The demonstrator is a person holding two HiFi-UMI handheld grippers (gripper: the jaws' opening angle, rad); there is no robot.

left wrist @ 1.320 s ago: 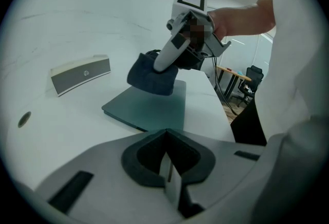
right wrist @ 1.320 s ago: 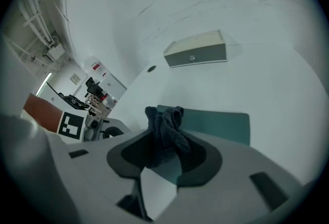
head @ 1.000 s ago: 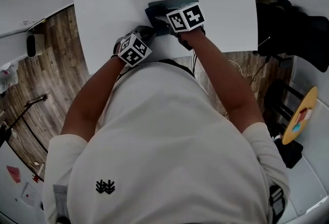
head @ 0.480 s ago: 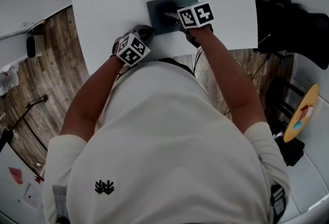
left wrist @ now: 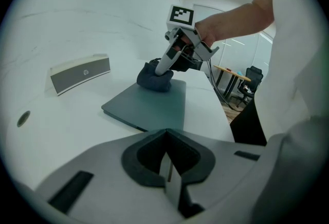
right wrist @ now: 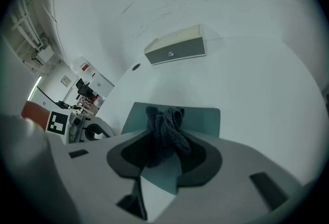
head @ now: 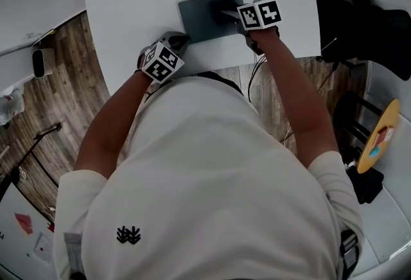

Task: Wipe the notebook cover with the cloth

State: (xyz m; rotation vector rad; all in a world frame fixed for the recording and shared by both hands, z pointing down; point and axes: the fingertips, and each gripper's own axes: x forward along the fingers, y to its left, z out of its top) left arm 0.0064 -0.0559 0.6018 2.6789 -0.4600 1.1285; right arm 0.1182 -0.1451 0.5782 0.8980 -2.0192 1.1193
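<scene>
Right gripper view shows the right gripper (right wrist: 163, 153) closed on the dark cloth (right wrist: 165, 128), which is bunched between its jaws and pressed down on the grey-green notebook (right wrist: 205, 119). In the left gripper view the cloth (left wrist: 154, 78) touches the right part of the cover, at the side far from the left gripper (left wrist: 167, 169). So I judge that the wiping step itself is in hand; how much of the cover is already wiped cannot be read from it. The next move, I think, calls for dragging the cloth across the cover with even downward pressure, without pushing the notebook along the white table (head: 128, 9). The left gripper has its jaws together with nothing between them. It sits just beside the notebook's near left corner; whether it touches the cover I cannot tell.
</scene>
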